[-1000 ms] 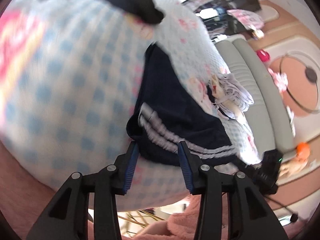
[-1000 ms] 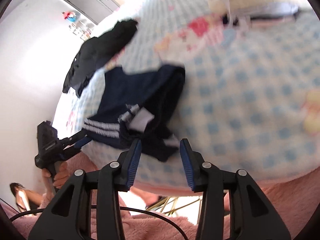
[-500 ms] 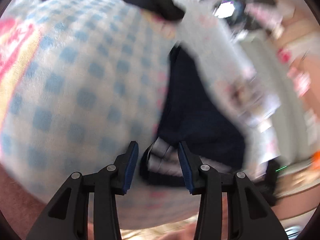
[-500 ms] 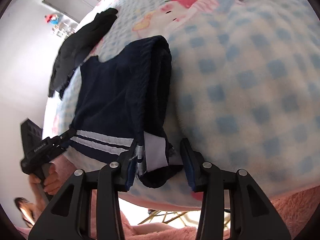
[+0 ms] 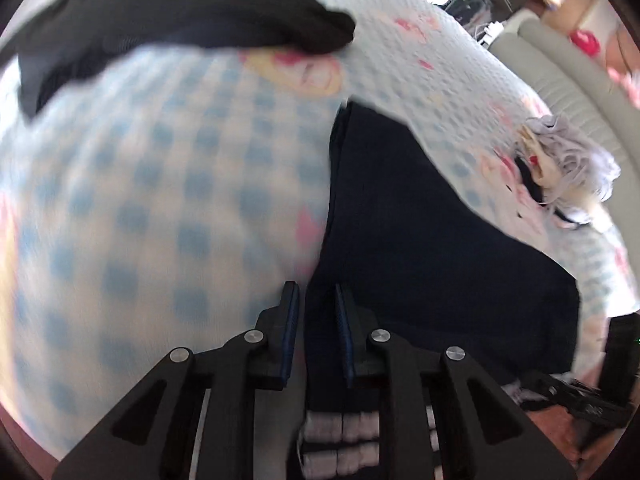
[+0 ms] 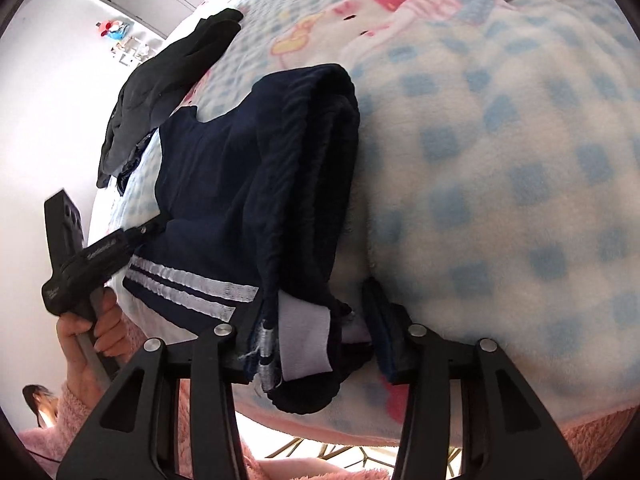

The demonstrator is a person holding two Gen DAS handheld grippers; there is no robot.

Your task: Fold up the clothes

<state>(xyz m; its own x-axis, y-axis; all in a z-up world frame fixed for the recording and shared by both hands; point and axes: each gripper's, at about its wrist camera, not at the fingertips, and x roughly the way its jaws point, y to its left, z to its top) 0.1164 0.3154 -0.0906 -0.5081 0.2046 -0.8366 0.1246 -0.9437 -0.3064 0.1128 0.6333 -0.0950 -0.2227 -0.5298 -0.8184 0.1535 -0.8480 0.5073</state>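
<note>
The navy garment (image 6: 224, 184) lies on the near part of a blue-and-white checked blanket (image 6: 520, 184), close to its near edge. It has two white stripes (image 6: 188, 284) along the near hem, and its right side is folded into a thick roll. A white label (image 6: 306, 338) shows at the near end of this roll.

The right gripper (image 6: 314, 312) has its jaws apart, one on each side of the rolled near end with the label between them; they do not press the cloth. The left gripper (image 5: 316, 312) has its jaws drawn close together on the left near edge of the navy garment (image 5: 420, 248), and the striped hem passes between them. In the right wrist view the left gripper (image 6: 138, 232) meets the garment at its left corner, with the person's hand (image 6: 92, 324) on the handle.

Far on the left of the blanket (image 5: 160, 200) lies a black garment (image 5: 180, 12). On the far right is a bundle of pale clothes (image 5: 560, 176).
</note>
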